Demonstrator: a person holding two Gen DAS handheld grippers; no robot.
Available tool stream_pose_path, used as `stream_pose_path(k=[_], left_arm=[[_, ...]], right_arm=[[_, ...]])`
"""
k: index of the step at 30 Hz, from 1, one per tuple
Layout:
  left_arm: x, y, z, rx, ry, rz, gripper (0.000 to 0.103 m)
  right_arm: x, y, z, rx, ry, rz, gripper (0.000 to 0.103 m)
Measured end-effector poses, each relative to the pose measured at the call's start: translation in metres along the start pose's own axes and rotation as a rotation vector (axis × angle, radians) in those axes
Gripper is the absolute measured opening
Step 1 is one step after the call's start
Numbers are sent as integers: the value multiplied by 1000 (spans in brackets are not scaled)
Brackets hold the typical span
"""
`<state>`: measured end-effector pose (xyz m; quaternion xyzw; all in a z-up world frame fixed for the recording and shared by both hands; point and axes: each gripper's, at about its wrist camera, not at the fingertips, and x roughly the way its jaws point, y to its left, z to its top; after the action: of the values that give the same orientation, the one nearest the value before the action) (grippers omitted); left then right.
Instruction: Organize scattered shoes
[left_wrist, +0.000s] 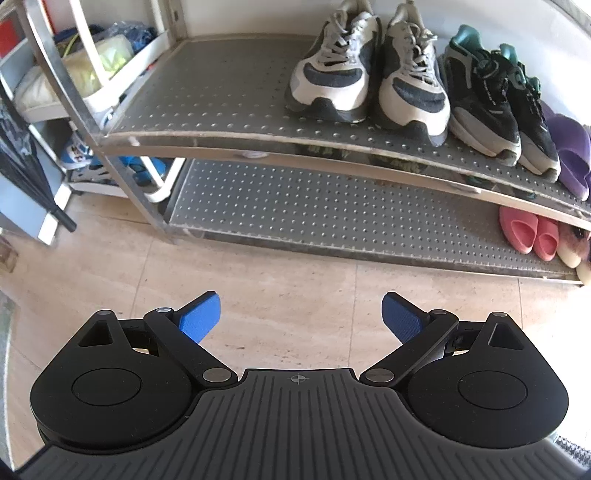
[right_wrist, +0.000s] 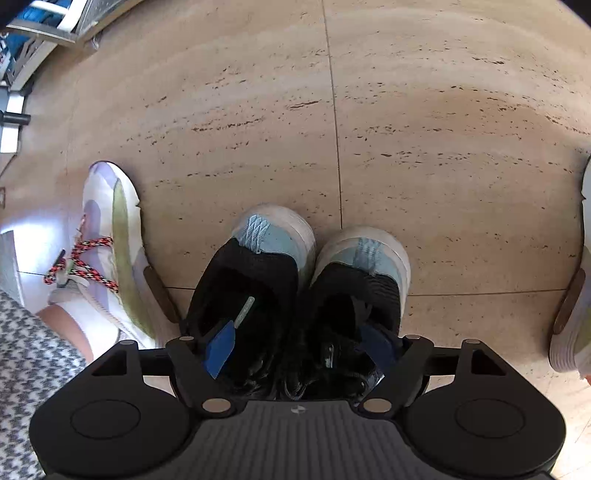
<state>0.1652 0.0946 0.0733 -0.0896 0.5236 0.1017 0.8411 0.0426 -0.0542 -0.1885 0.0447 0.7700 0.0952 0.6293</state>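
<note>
A pair of black sneakers with pale blue heels stands side by side on the floor, the left shoe (right_wrist: 258, 266) touching the right shoe (right_wrist: 365, 273). My right gripper (right_wrist: 301, 345) points down over them, one blue pad (right_wrist: 221, 347) inside each shoe's opening and the two inner walls between the jaws. The pads stand wide apart and clear of those walls. My left gripper (left_wrist: 301, 319) hangs open over bare floor tiles, facing the metal shoe rack (left_wrist: 236, 147), with nothing between its fingers.
The rack's upper shelf holds grey-white sneakers (left_wrist: 332, 77), black-teal sneakers (left_wrist: 495, 107) and purple slippers (left_wrist: 572, 155); its left half is bare. Pink slippers (left_wrist: 528, 232) sit on the lower shelf. A white cart (left_wrist: 92, 74) stands left. A person's foot (right_wrist: 110, 240) is beside the black pair.
</note>
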Motion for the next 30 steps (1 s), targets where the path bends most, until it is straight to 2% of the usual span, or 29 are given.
stream_pose_path(k=[5,6,7,8,9,10,13,16,18,20,21,22,24,27,29,30], left_arm=[[-2,7,0,-10,1,-7,97],[-2,9,0,-11,2,-8,97],[-2,10,0,-12,3,-7,97],[-2,13,1,-17,4,-5,97],[-2,17,2,-26,3,-5,97],[-3,18,3,-33,2,-5,97],[-7,29,5,-77,-8,-10,97],[-9,35,6,-97,-14,-4,97],[-8,37,7,-106,-12,-3,97],[-7,36,8,-105,-7,-5,97],[-6,36,8,-104,-6,-4,97],[-6,35,9,-104,-6,-3,97],[-5,34,9,-103,-5,-5,97],[-4,32,8,-105,-2,-12,97],[-4,31,7,-100,2,-13,97],[-3,30,6,-97,5,-14,97]], right_arm=[[25,16,4,12,-65,-50,87],[29,19,4,1,-93,-78,83],[33,25,3,-18,-134,-120,72],[35,27,3,-32,-152,-144,54],[35,34,2,-122,-169,-207,37],[34,41,1,-234,-187,-259,32],[22,46,4,-475,-237,-355,28],[-1,38,32,-584,-303,-451,27],[-16,32,61,-653,-308,-472,29],[-24,26,83,-663,-269,-437,33],[-33,21,97,-620,-250,-388,41],[-42,16,108,-568,-242,-344,63],[-71,-4,127,-374,-279,-230,82],[-97,-30,136,-267,-319,-138,82],[-102,-42,137,-268,-323,-141,81],[-104,-51,137,-284,-333,-174,82]])
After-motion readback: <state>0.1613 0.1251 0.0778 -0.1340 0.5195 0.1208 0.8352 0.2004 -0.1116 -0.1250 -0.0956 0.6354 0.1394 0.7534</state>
